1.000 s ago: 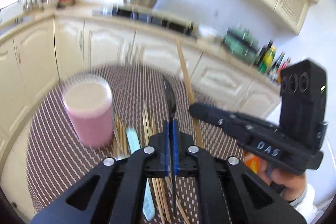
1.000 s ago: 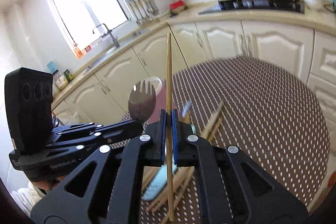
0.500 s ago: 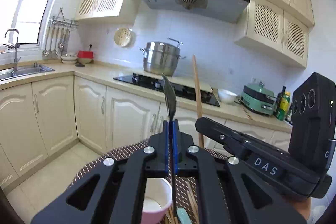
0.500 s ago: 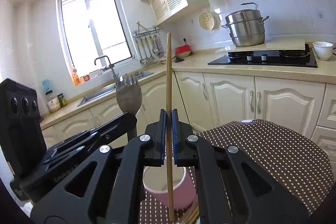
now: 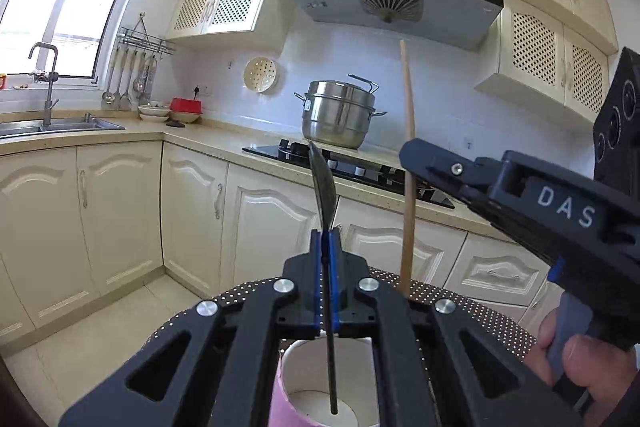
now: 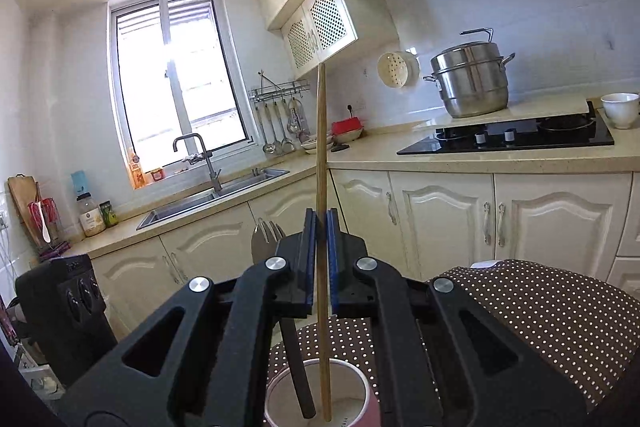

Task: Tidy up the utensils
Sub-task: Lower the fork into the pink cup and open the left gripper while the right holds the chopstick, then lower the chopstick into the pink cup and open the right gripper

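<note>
Both tools stand over the pink cup [image 6: 316, 401], which sits on the dotted worktop [image 6: 560, 311] near its edge facing the kitchen cabinets.

Left tool [image 5: 327, 251]: clenched on a dark-handled spork [image 5: 323, 187], held upright. The metal head points up; the handle passes down between the pads, and its lower end shows inside the cup's mouth in both views.

Right tool [image 6: 320, 231]: clenched on a wooden chopstick [image 6: 321, 147], also upright. Its lower tip shows inside the cup in the right wrist view, just beside the spork handle; whether either tip touches the cup floor cannot be told.

Governing relation: the long axes of both utensils run near vertical and near parallel, in line with the cup's own axis, with the cup directly below both tools. Neither hand is clearly nearer; both are at the rim.

Judgement: the step in hand is the deposit. What remains appears to be loosening each grip so that the utensils drop and lean on the cup wall. The risk is that a tall chopstick tips the light cup.
</note>
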Motion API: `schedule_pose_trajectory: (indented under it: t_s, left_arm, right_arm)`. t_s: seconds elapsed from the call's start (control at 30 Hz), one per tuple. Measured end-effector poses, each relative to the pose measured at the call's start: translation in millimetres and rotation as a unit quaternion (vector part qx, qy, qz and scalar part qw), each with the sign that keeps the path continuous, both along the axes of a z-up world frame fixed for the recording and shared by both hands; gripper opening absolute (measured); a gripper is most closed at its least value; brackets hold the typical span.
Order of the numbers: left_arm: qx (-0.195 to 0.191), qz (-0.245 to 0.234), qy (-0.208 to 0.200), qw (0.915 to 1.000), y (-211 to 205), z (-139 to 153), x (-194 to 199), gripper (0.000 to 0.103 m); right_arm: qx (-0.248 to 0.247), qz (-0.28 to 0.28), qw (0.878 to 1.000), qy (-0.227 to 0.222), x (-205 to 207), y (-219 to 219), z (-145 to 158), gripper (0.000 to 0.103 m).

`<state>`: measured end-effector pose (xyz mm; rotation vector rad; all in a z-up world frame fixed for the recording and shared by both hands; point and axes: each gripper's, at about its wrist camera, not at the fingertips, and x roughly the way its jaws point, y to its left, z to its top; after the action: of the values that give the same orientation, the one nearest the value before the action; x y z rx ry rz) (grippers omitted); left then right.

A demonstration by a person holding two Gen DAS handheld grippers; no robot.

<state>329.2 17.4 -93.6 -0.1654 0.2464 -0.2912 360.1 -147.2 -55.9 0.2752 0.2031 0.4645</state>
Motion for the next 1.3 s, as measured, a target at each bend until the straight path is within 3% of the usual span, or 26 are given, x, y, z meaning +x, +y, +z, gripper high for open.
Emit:
schedule_pose_trajectory:
  t_s: [0.2, 0.23, 0.33, 1.03, 1.1, 1.17, 1.2, 1.3]
  left_arm:
    - [-0.011, 0.001, 0.020, 0.9997, 9, -8, -4, 0.007]
    - [-0.015, 0.001, 0.024, 0.9996, 12, -8, -5, 0.010]
    - [-0.028, 0.000, 0.026, 0.9993, 17, -6, -9, 0.036]
    - [-0.016, 0.044, 0.067, 0.9967, 37, 7, -39, 0.053]
    - [-0.014, 0.042, 0.072, 0.9964, 37, 8, -42, 0.054]
    - [-0.009, 0.041, 0.076, 0.9962, 36, 9, -46, 0.055]
    - [-0.006, 0.039, 0.078, 0.9962, 36, 10, -49, 0.055]
    - [-0.005, 0.035, 0.086, 0.9957, 36, 12, -56, 0.057]
  right_arm:
    - [-0.023, 0.003, 1.000, 0.013, -2, 11, -18, 0.006]
    - [-0.025, 0.004, 1.000, 0.013, -3, 11, -20, 0.006]
    - [-0.031, 0.005, 0.999, 0.016, -7, 13, -25, 0.006]
    - [-0.066, 0.013, 0.996, 0.056, -38, 16, -45, 0.007]
    - [-0.067, 0.012, 0.996, 0.061, -41, 15, -45, 0.013]
    - [-0.069, 0.007, 0.996, 0.062, -47, 15, -43, 0.037]
    - [-0.068, 0.005, 0.996, 0.061, -50, 13, -42, 0.043]
    - [-0.066, 0.000, 0.996, 0.057, -61, 7, -38, 0.044]
